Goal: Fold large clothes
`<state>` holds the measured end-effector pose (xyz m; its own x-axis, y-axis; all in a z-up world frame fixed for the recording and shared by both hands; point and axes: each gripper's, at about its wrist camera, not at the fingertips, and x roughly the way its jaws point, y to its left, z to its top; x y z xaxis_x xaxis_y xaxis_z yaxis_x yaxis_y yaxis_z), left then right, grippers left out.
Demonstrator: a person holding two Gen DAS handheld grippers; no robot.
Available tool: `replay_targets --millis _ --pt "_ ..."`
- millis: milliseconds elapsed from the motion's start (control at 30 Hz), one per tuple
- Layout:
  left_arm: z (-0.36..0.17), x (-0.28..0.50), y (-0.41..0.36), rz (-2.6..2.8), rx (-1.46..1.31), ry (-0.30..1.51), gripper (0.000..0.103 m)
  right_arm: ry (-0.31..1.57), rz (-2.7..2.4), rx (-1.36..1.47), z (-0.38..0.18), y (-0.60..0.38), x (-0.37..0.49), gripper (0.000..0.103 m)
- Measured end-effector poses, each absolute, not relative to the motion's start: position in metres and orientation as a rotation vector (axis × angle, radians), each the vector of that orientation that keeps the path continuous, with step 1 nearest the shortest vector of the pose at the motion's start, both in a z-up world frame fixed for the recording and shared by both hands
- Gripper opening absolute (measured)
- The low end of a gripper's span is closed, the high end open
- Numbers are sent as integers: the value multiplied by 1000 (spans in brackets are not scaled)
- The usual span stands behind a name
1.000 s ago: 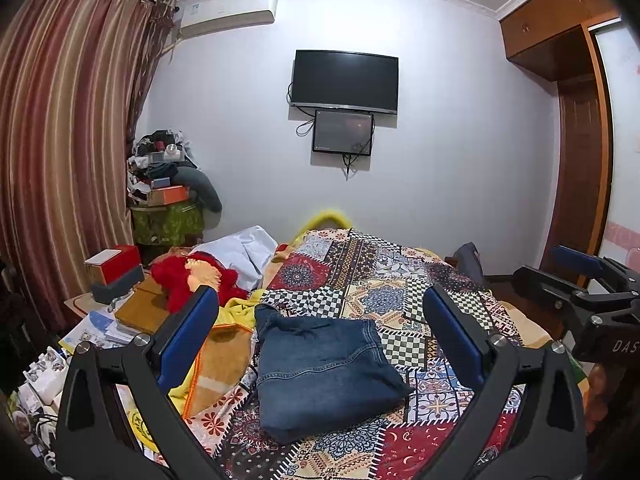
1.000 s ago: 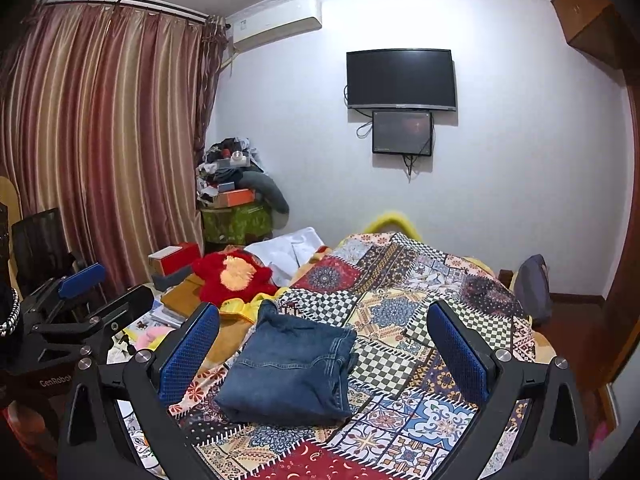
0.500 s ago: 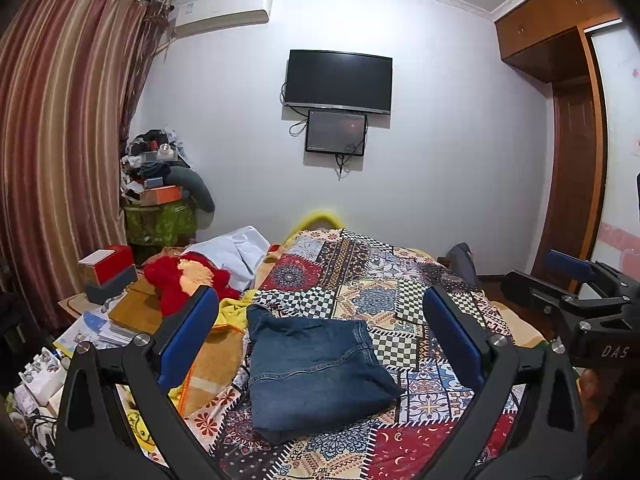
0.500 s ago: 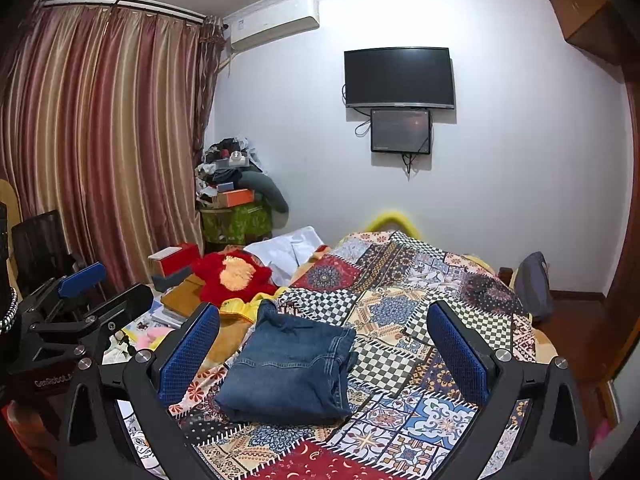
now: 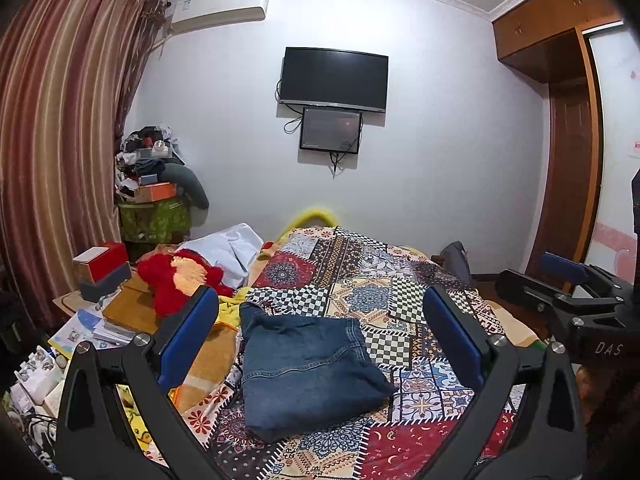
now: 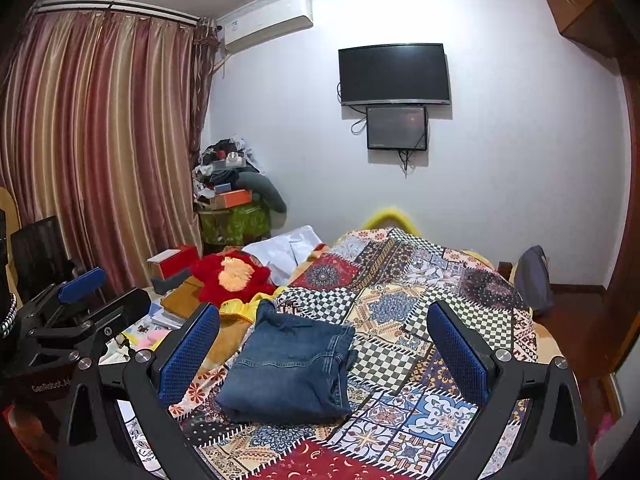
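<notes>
A pair of blue jeans [image 5: 308, 368] lies folded into a compact rectangle on the patchwork bedspread [image 5: 384, 296], near the bed's front left. My left gripper [image 5: 320, 320] is held above and short of it, open and holding nothing. In the right wrist view the same folded jeans [image 6: 292, 364] sit between the blue pads, and my right gripper [image 6: 324, 324] is also open and clear of the cloth. Each gripper shows in the other's view: the right gripper [image 5: 576, 292] at the right edge, the left gripper [image 6: 76, 304] at the left edge.
A red plush toy [image 5: 180, 280], a white cloth [image 5: 228, 248] and a yellow-orange blanket [image 5: 208, 360] lie left of the jeans. A cluttered side table [image 5: 100, 320] stands by the striped curtain. A dark bag [image 6: 532, 276] sits at the bed's right; a wooden wardrobe [image 5: 568, 152] lines the right wall.
Both grippers have drifted back and slightly up from the bed, staying open. The folded jeans have not moved.
</notes>
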<state>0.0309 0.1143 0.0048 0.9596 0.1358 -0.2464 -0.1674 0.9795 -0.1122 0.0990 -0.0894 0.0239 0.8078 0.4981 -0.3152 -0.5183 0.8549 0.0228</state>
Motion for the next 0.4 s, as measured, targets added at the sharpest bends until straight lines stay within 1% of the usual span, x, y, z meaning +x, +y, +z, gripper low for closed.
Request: replay_targets --millis 400 --pt "3 33 117 141 -139 255 103 324 542 -63 23 -87 98 103"
